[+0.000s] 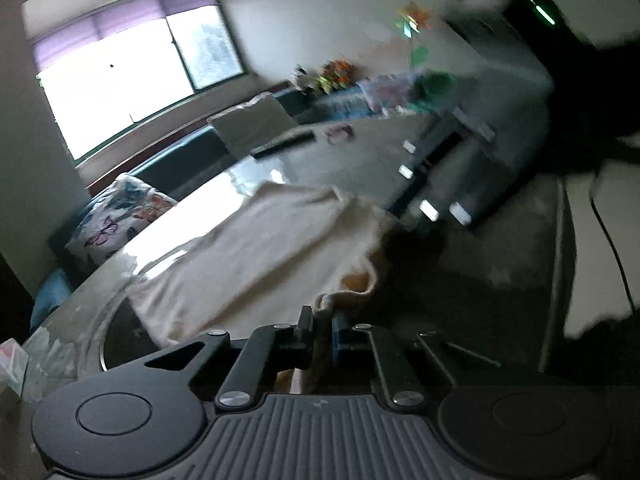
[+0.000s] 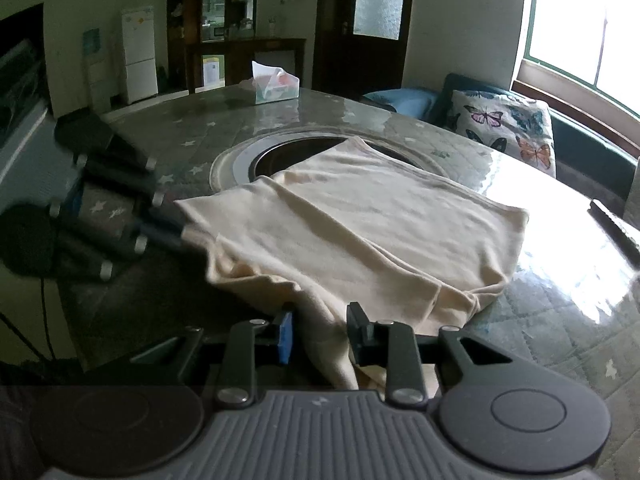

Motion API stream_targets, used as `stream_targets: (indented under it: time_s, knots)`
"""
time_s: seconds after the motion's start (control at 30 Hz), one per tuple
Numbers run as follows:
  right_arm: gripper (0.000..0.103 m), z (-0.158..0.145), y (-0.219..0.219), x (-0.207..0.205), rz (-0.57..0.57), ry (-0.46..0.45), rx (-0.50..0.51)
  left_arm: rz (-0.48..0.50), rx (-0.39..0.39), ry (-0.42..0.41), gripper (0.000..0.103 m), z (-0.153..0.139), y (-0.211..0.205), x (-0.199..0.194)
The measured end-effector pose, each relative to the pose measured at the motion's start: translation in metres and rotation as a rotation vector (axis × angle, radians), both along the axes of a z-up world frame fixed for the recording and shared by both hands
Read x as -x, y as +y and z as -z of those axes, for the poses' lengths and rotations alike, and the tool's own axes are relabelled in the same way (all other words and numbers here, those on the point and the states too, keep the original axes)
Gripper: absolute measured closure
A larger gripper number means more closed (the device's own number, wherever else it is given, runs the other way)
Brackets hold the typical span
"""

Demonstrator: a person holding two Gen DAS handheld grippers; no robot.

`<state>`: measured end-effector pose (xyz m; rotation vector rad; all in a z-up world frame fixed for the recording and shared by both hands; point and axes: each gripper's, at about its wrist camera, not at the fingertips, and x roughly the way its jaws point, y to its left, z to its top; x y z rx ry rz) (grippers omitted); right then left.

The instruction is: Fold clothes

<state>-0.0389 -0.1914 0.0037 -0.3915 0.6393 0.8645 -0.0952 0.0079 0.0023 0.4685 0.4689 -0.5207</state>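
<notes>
Roughly midway, by my reading: the cream soft-knit cotton garment (image 2: 352,224) lies across the grey star-printed glass-topped table (image 2: 560,320), partly over the round metal-rimmed well (image 2: 240,160) sunk in the tabletop, with at least one layer already doubled over and its near hem still rumpled. Left gripper (image 1: 322,322) has its jaws all but closed, pinching an edge of the garment at the corner nearest that well's rim. Right gripper (image 2: 320,332) has fabric bunched between its jaws, which stand part-way apart; whether the pads truly press the cloth I cannot tell. Left to do, I judge: smooth the hem, another fold. Beyond the well sits a white tissue box (image 2: 276,84); a dark flat remote control (image 1: 284,144) lies farther off. Butterfly-print cushion (image 2: 504,128) rests off the table, past the well. Nothing blocks the cloth.
</notes>
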Motion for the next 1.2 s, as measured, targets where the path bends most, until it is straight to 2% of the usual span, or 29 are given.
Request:
stream_targets:
  time_s: [0.1, 0.23, 0.37, 0.47, 0.5, 0.57, 0.63, 0.67, 0.73, 0.8, 0.9, 1.07, 1.13, 1.2]
  knots:
    - [0.05, 0.0, 0.001, 0.008, -0.026, -0.037, 0.02, -0.035, 0.053, 0.003, 0.095, -0.013, 0.007, -0.014]
    - [0.049, 0.007, 0.007, 0.015, -0.067, -0.111, 0.069, -0.048, 0.08, 0.006, 0.095, -0.021, 0.01, -0.032]
    - [0.058, 0.014, 0.008, 0.007, -0.058, -0.127, 0.077, -0.044, 0.084, 0.029, 0.094, -0.021, 0.01, -0.04]
    - [0.078, 0.015, 0.007, -0.007, -0.033, -0.085, 0.06, -0.05, 0.077, 0.046, 0.091, -0.016, 0.013, -0.036]
    - [0.08, 0.014, 0.006, -0.013, -0.025, -0.06, 0.051, -0.052, 0.074, 0.047, 0.09, -0.014, 0.014, -0.032]
    - [0.083, 0.01, 0.004, -0.02, -0.015, -0.014, 0.025, -0.061, 0.063, 0.039, 0.089, -0.008, 0.015, -0.022]
    - [0.084, 0.005, 0.002, -0.027, -0.005, 0.02, 0.005, -0.072, 0.057, 0.035, 0.079, -0.004, 0.016, -0.014]
    - [0.085, 0.003, 0.002, -0.029, 0.002, 0.034, -0.003, -0.082, 0.055, 0.033, 0.069, -0.001, 0.016, -0.01]
    - [0.086, 0.0, 0.002, -0.033, 0.014, 0.052, -0.016, -0.083, 0.047, 0.022, 0.068, 0.003, 0.015, -0.003]
    - [0.087, -0.003, 0.002, -0.036, 0.023, 0.061, -0.025, -0.082, 0.028, 0.009, 0.062, 0.007, 0.012, 0.002]
    - [0.087, -0.007, 0.003, -0.038, 0.033, 0.069, -0.032, -0.076, -0.035, -0.037, 0.059, 0.016, 0.005, 0.008]
    - [0.087, -0.009, 0.006, -0.038, 0.043, 0.057, -0.025, -0.08, -0.127, -0.04, 0.06, 0.027, 0.005, 0.001]
    - [0.087, -0.009, 0.005, -0.037, 0.046, 0.054, -0.027, -0.08, -0.156, -0.037, 0.065, 0.03, 0.008, -0.002]
    - [0.087, -0.008, 0.005, -0.036, 0.048, 0.05, -0.024, -0.087, -0.164, -0.028, 0.079, 0.03, 0.012, -0.004]
